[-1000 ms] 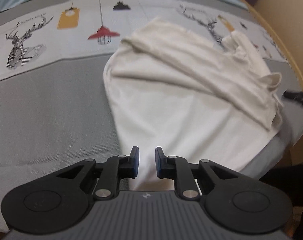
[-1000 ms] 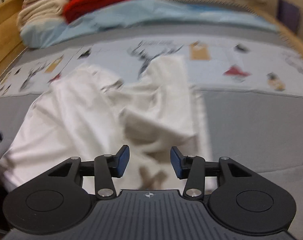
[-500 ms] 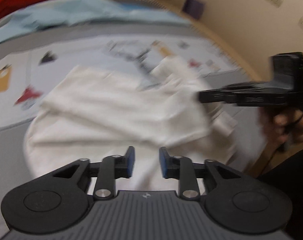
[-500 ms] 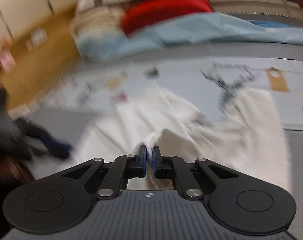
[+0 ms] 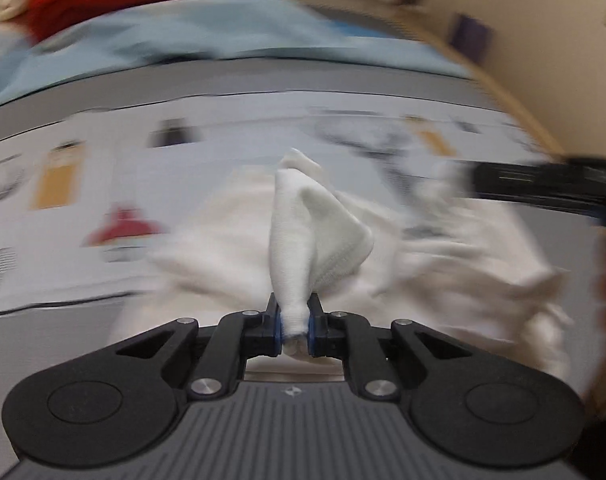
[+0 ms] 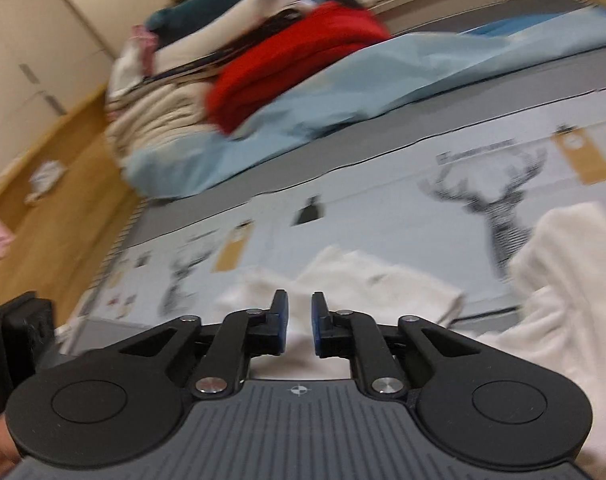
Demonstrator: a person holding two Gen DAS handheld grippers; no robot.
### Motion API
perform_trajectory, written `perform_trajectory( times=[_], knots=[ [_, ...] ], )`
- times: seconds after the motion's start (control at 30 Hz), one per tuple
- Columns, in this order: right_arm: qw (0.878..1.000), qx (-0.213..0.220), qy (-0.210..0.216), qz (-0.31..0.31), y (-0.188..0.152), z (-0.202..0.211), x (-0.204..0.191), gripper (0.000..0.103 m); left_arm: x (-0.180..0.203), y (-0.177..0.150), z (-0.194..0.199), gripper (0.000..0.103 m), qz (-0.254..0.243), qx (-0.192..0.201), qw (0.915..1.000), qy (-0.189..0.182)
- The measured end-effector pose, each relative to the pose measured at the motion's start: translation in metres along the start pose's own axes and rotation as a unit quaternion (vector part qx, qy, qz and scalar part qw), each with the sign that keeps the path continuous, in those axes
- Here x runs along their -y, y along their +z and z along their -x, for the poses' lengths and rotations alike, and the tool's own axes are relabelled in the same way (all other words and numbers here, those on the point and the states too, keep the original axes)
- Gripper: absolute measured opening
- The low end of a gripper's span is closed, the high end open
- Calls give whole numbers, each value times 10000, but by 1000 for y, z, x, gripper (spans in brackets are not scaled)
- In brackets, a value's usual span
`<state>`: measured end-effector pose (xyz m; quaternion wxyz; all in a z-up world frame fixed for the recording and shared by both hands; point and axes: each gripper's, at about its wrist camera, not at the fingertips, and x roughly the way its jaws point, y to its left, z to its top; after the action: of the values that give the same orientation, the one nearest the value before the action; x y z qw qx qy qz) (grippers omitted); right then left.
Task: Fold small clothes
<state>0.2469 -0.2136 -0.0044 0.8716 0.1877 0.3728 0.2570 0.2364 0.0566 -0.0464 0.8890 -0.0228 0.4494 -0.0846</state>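
Our left gripper [image 5: 294, 322] has just closed and pinches a bunch of the white garment [image 5: 315, 232], which spreads ahead on the bed [image 5: 63, 344]. Our right gripper [image 6: 299, 322], jaws just reopened narrowly, holds nothing; cloth lies beneath. That bunched pinch may slip or crease the fold. Beyond, sheet lettering is too blurred to read.

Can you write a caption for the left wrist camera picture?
Left gripper pinching a bunched fold of the white garment above the grey patterned bedspread.
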Motion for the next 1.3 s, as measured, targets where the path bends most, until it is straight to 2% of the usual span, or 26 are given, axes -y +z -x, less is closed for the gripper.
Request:
perform_trajectory(
  times=[0.07, 0.1, 0.13, 0.17, 0.2, 0.23, 0.27, 0.3, 0.33, 0.37, 0.4, 0.43, 0.47, 0.5, 0.53, 0.6, 0.67, 0.7, 0.77, 0.8, 0.87, 0.93, 1.13, 1.17, 1.27, 1.3],
  knots=[
    [9988, 46, -457, 140, 4, -1, 9, 21, -60, 4, 0, 12, 300, -6, 9969, 728],
    [9974, 63, -684, 215, 5, -2, 14, 22, -94, 4, 1, 12, 517, -39, 9919, 1157],
    [9961, 82, -858, 209, 7, -1, 19, 22, -134, 3, 4, 12, 834, -110, 9821, 1687],
    [9949, 99, -991, 142, 9, 1, 25, 22, -172, -2, 8, 12, 1148, -172, 9671, 2262],
    [9938, 120, -1104, 85, 9, 1, 30, 22, -206, -7, 15, 12, 1328, -209, 9456, 2964],
    [9924, 135, -1224, 32, 10, 3, 35, 22, -241, -14, 24, 13, 1410, -231, 9102, 3887],
    [9912, 144, -1317, -8, 10, 4, 39, 22, -270, -20, 34, 15, 1558, -203, 8790, 4502],
    [9903, 141, -1381, -16, 10, 4, 42, 22, -291, -25, 43, 17, 1807, -175, 8597, 4774],
    [9892, 122, -1460, 15, 11, 5, 45, 22, -307, -27, 50, 17, 2049, -157, 8478, 4889],
    [9874, 89, -1579, 68, 11, 3, 45, 22, -313, -27, 55, 18, 2188, -89, 8427, 4919],
    [9859, 45, -1671, 120, 10, 2, 46, 24, -311, -24, 57, 24, 2185, 37, 8415, 4940],
    [9854, -23, -1697, 138, 9, 0, 47, 27, -303, -19, 56, 30, 2126, 136, 8463, 4883],
    [9852, -98, -1705, 144, 9, -2, 48, 28, -291, -10, 52, 39, 2048, 214, 8618, 4635],
    [9842, -152, -1758, 161, 9, -3, 46, 30, -278, -5, 52, 41, 1967, 304, 8834, 4243],
    [9826, -194, -1838, 188, 8, -5, 46, 32, -258, 5, 46, 41, 1854, 403, 9096, 3695],
    [9793, -337, -1981, 229, 5, -10, 47, 34, -217, 20, 30, 42, 1650, 435, 9517, 2551],
    [9746, -504, -2170, 213, 2, -15, 51, 36, -172, 26, 8, 44, 1415, 189, 9824, 1208],
    [9725, -597, -2242, 184, 0, -18, 53, 37, -148, 29, -3, 44, 1209, 14, 9907, 628],
    [9682, -875, -2343, 110, -5, -26, 59, 40, -108, 23, -20, 50, 584, -342, 9977, 80],
    [9664, -1036, -2350, 111, -8, -30, 63, 41, -85, 20, -31, 54, 183, -533, 9984, -24],
    [9638, -1316, -2310, 203, -14, -37, 65, 41, -49, 11, -48, 55, -253, -803, 9962, -229],
    [9607, -1479, -2312, 415, -20, -41, 63, 42, -33, 5, -59, 55, -379, -989, 9936, -403],
    [9478, -1802, -2443, 970, -29, -52, 60, 44, -18, 2, -81, 53, -590, -1018, 9921, -445],
    [9451, -1847, -2470, 1081, -30, -55, 61, 44, -18, 5, -84, 46, -620, -993, 9925, -367],
    [9396, -1976, -2437, 1368, -31, -59, 58, 43, -29, 15, -87, 10, -619, -1068, 9923, -93],
    [9397, -1993, -2389, 1421, -30, -59, 58, 39, -33, 18, -87, 9, -614, -1069, 9924, 11]
  ],
)
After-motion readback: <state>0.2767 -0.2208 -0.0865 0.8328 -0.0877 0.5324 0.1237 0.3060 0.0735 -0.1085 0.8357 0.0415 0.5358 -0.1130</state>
